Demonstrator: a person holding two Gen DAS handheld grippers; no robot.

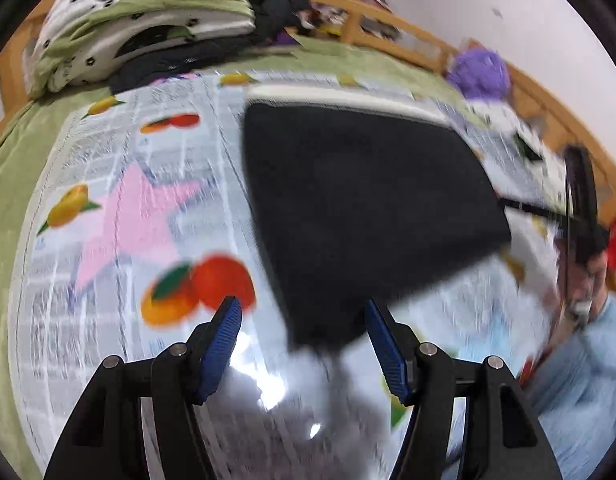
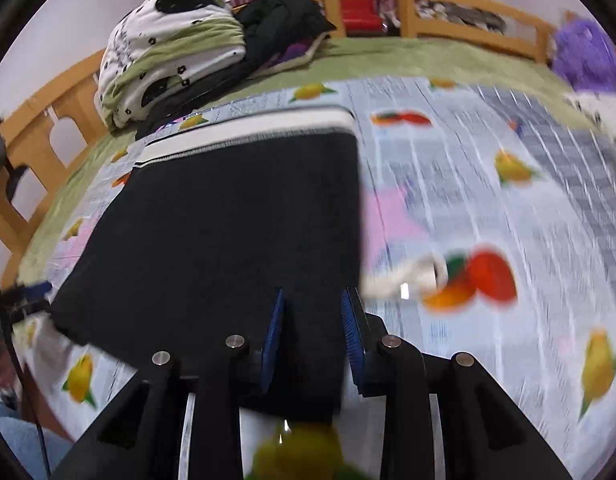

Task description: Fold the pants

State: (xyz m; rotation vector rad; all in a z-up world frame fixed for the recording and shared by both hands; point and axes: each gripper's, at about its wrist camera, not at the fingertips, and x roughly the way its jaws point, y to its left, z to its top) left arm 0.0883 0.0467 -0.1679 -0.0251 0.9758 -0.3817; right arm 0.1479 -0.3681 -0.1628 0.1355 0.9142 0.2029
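The black pants (image 1: 367,200) lie folded on a fruit-printed sheet (image 1: 148,208), their white waistband (image 1: 339,96) at the far end. My left gripper (image 1: 302,320) is open, its blue pads (image 1: 224,344) on either side of the pants' near corner, just above the sheet. In the right wrist view the pants (image 2: 228,232) fill the middle, with the striped waistband (image 2: 248,132) far. My right gripper (image 2: 313,312) is partly open over the pants' near right edge, with fabric lying between the pads (image 2: 353,340). A white drawstring (image 2: 407,280) trails to the right.
A folded green and white quilt (image 2: 168,64) and dark clothes (image 2: 284,20) are piled at the far end of the bed. A wooden bed rail (image 2: 427,8) runs behind. A purple plush (image 2: 583,56) sits at the far right. The right gripper (image 1: 579,208) shows at the left view's right edge.
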